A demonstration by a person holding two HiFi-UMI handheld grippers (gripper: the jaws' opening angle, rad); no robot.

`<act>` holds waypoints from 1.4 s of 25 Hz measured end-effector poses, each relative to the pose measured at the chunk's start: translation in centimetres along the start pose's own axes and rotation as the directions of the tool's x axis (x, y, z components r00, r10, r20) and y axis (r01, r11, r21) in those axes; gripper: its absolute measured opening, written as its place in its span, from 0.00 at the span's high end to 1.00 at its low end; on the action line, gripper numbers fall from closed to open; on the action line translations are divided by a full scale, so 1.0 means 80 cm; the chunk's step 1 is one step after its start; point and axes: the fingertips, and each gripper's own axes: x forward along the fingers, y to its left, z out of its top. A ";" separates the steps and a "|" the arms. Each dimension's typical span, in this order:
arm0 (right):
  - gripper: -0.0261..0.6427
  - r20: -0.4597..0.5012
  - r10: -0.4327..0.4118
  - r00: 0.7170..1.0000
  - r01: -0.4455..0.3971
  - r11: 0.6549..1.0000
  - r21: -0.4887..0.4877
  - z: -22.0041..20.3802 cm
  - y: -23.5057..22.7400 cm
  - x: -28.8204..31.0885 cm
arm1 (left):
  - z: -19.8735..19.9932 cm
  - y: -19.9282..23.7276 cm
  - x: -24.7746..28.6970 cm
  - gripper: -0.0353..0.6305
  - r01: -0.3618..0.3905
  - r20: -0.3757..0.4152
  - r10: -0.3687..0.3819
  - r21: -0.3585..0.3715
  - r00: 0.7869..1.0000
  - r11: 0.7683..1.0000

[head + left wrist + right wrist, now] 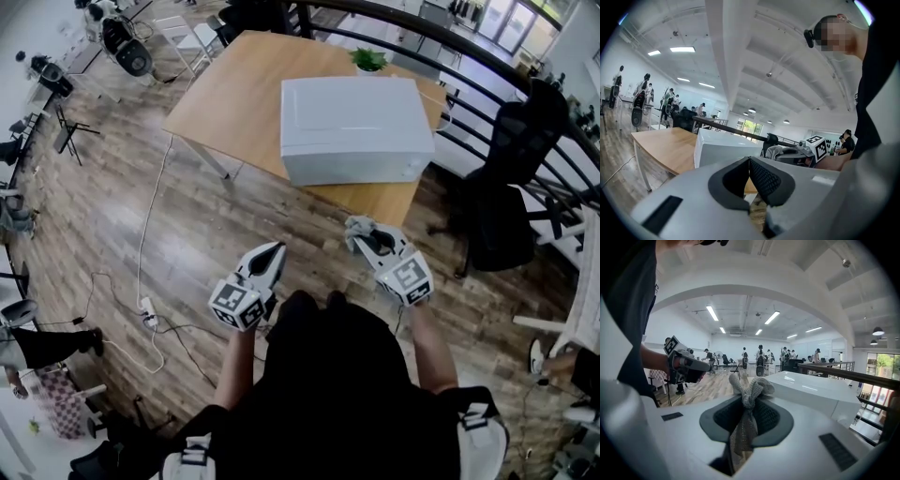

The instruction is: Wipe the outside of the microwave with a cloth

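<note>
Cloth (751, 386) in right gripper (748, 405); microwave (356, 127) apart

No lettering is legible anywhere (the cube markers (410, 278) bear only patterns).

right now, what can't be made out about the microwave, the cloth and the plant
- microwave: door and controls; the head view shows only its top and one plain side, and in the left gripper view the left hand-held gripper covers part of it.
- cloth: bunched in the right hand-held gripper; its lower end is hidden between the jaws.
- plant: pot hidden behind the microwave, head view.
</note>
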 end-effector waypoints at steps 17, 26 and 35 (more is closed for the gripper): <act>0.87 -0.015 -0.044 0.999 0.045 0.997 0.062 0.026 -0.066 0.092 | 0.051 0.102 0.086 0.94 0.073 -0.045 -0.073 0.012 0.996 0.997; 0.87 -0.055 -0.047 0.997 0.049 0.998 0.050 0.063 -0.103 0.192 | 0.080 0.183 0.138 0.94 0.110 -0.051 -0.110 -0.001 0.993 0.994; 0.87 -0.037 -0.051 0.998 0.053 0.996 0.067 0.091 -0.129 0.269 | 0.103 0.248 0.179 0.94 0.162 -0.076 -0.160 0.021 0.984 0.987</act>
